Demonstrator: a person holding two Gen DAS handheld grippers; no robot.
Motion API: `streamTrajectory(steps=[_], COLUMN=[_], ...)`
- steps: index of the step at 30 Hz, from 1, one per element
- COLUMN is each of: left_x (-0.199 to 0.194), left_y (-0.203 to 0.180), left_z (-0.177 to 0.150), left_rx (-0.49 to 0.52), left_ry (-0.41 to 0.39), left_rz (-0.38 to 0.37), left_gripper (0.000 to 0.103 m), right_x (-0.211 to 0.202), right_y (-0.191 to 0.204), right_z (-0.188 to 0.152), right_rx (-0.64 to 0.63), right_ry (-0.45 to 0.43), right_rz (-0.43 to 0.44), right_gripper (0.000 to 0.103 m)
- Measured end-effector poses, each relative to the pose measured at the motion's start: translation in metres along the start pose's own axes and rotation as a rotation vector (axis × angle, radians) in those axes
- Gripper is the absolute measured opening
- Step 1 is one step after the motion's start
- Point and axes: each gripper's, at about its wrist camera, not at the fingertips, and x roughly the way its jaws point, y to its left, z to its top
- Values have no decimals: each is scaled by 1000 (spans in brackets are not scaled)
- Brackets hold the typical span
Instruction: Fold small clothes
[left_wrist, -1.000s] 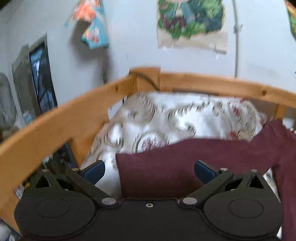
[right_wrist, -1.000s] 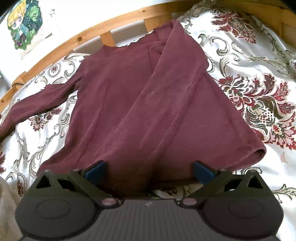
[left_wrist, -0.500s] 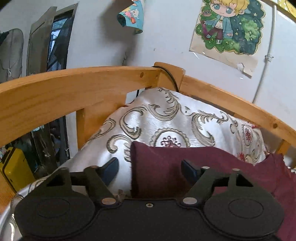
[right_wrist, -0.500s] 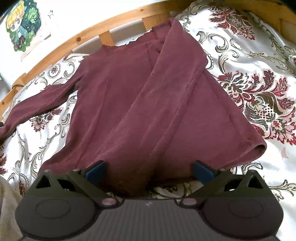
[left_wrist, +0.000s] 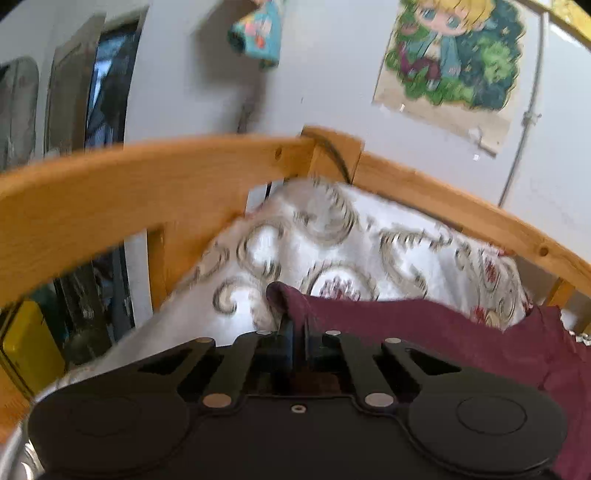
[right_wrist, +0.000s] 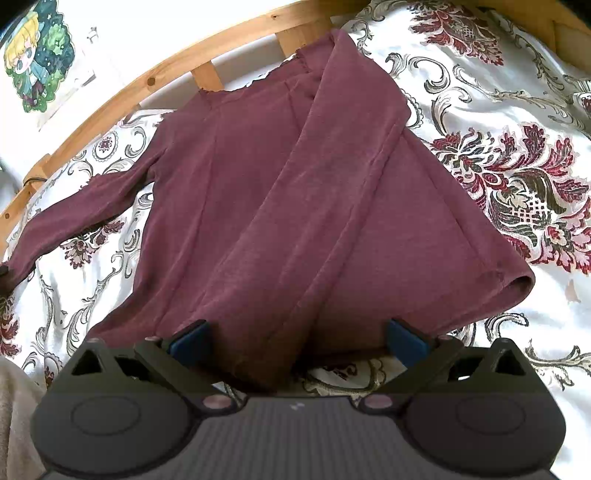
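The end of one sleeve of the maroon long-sleeved knit top (left_wrist: 424, 325) is pinched between the closed fingers of the left hand-held gripper (left_wrist: 295, 332). The right hand-held gripper (right_wrist: 299, 338) is held wide apart, with the top's hem just ahead of it. The garment is spread on the white floral-patterned bedspread (right_wrist: 517, 129), inside the wooden bed frame (left_wrist: 110, 192).

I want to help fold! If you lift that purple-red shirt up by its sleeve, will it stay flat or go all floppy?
Probably floppy. The shirt is thin cloth that already lies in soft folds on the bedspread. Its sleeve, pinched in the left gripper, bunches and droops. It looks light, so the rest would likely trail behind.
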Motion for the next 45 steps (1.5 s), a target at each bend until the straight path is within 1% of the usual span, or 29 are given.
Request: streamTrajectory(steps=[2, 4, 8, 12, 15, 19, 24, 28, 31, 34, 37, 42, 45], left_x=[-11, -23, -49, -83, -109, -138, -162, -168, -164, -160, -155, -140, -138], left_y=[-9, -23, -60, -114, -157, -208, -265, -296, -313, -320, -324, -327, -324], left_z=[5, 14, 32, 37, 30, 4, -46, -86, -113, -138, -159, -175, -177], left_rx=[46, 88, 189, 335, 423, 471, 475, 477, 485, 503, 522, 506, 493], left_ry=[-51, -92, -162, -242, -287, -300, -258, -199, -138, -87, -39, 56, 92], left_rz=[-13, -48, -159, -316, -447, -623, -824, -932, -988, -1029, -1054, -1087, -1091], left_gripper=[4, 4, 4, 4, 4, 4, 4, 4, 4, 4, 4, 4, 6], right_x=[0, -1, -4, -9, -13, -19, -31, -43, -55, -63, -65, -56, -55], right_y=[-1, -1, -2, -3, -6, -14, -29, -54, -77, -96, -105, -104, -101], right_z=[0, 0, 1, 2, 4, 7, 15, 29, 37, 41, 40, 40, 39], right_rx=[11, 22, 37, 47, 65, 101, 154, 219, 287, 357, 399, 386, 372], right_ry=[1, 0, -6, -24, -42, -71, -139, -209, -273, -321, -346, -335, -331], right_rz=[7, 15, 35, 42, 43, 46, 16, -26, -67, -99, -119, -129, -137], right_gripper=[103, 103, 103, 103, 103, 103, 103, 103, 103, 103, 103, 103, 103])
